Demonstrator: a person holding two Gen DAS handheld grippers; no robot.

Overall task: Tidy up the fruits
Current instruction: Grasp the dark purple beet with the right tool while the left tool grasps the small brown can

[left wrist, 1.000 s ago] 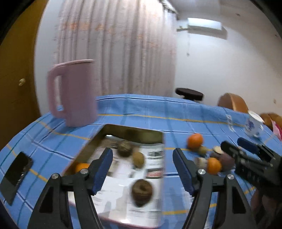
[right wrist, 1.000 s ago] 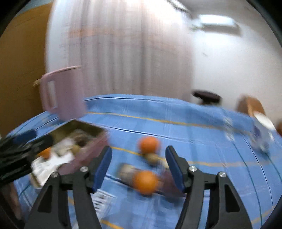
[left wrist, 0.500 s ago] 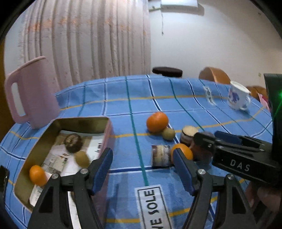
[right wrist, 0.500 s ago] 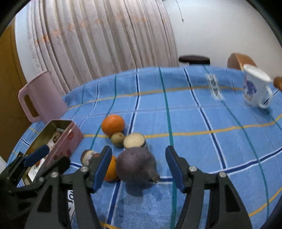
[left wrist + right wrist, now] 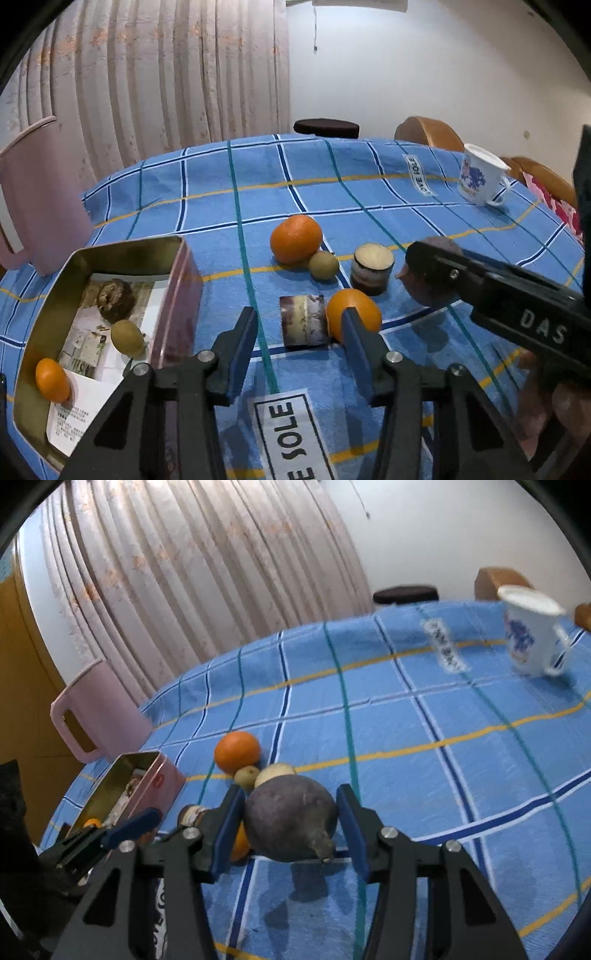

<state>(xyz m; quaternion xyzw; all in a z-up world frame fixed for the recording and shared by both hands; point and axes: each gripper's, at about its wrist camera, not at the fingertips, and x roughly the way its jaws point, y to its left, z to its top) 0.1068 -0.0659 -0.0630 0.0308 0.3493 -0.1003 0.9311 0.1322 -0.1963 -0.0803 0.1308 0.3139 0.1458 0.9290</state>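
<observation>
Table: a round table under a blue checked cloth (image 5: 258, 184) carries everything.

Left gripper (image 5: 299, 343): its jaws have just been closing and stand apart over the cloth near the table's near edge; the short cut cylinder with a dark mottled skin (image 5: 303, 320) lies on its side just ahead of them, its long axis running left to right across the gap. No pad presses on it. The small orange (image 5: 354, 314) touches the cylinder's right end and sits partly behind the right finger.

Right gripper (image 5: 290, 829): its jaws have just been closing and flank the large dark purple round root (image 5: 290, 821), which rests on the cloth. Its tapered tip points toward the camera and a little right. A slim gap shows at each pad, so it looks bracketed, not clamped.

Loose fruit: a large orange (image 5: 295, 238) lies toward the table's middle, a small brownish-green round fruit (image 5: 324, 264) touching its right side. An upright cut stub with a pale top (image 5: 372, 268) stands just right of that.

Tin: an open rectangular metal tin with pink sides (image 5: 177, 295) sits at the table's left edge, lined with printed paper. Inside are a dark wrinkled fruit (image 5: 112, 298), a green-brown oval fruit (image 5: 127, 336) and a small mandarin (image 5: 52, 379).

Other items: a pink plastic jug (image 5: 98, 710) stands behind the tin; a white mug with blue print (image 5: 480, 179) stands at the far right edge.
</observation>
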